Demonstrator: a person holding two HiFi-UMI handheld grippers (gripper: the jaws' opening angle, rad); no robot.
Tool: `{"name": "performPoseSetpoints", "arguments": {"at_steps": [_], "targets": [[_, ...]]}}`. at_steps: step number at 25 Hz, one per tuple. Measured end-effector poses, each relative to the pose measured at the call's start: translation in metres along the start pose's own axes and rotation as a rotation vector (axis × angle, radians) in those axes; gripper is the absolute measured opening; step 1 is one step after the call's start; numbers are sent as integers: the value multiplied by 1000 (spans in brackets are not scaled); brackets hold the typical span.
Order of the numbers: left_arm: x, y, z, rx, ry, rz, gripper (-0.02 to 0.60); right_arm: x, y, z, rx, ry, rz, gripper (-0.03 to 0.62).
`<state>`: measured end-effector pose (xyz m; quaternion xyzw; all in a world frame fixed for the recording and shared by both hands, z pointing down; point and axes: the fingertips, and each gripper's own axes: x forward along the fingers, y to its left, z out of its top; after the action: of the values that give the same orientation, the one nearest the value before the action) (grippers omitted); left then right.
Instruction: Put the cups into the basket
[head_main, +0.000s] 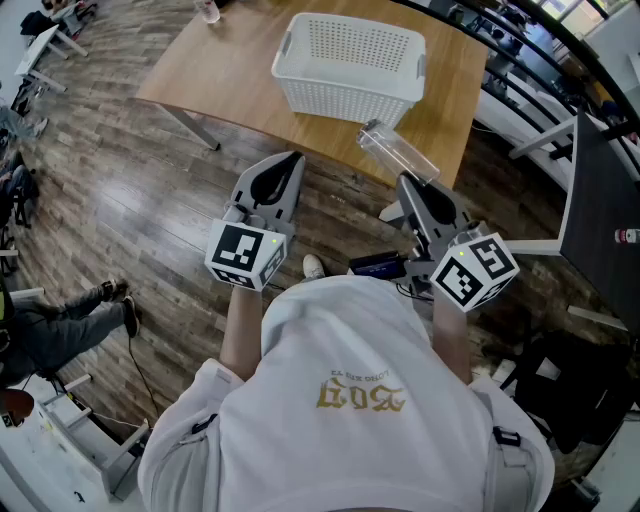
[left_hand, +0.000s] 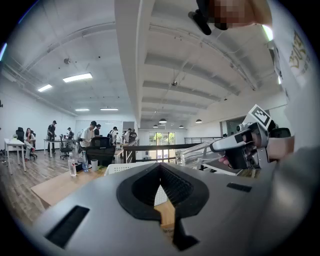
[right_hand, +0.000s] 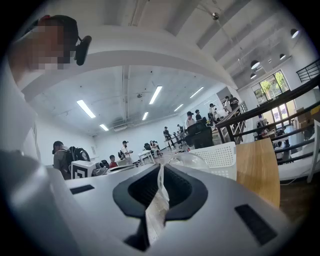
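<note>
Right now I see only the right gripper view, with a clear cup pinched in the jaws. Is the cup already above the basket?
Observer: No. In the head view the cup is on the near side of the basket, in front of its front wall and not over the opening.
Operator: Is anything inside the basket?
Observer: The head view looks into it, and it appears empty.
Operator: And the left gripper?
Observer: The left gripper is shut on nothing, to the left of the cup.
</note>
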<state>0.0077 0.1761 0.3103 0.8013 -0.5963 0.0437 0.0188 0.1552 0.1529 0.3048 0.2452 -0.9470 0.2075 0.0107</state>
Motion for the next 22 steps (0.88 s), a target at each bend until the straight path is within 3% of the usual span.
{"name": "performPoseSetpoints", "arguments": {"at_steps": [22], "targets": [[27,-9,-1,6,10,-20,8,-5,-21,4,14,-5,6,26]]}}
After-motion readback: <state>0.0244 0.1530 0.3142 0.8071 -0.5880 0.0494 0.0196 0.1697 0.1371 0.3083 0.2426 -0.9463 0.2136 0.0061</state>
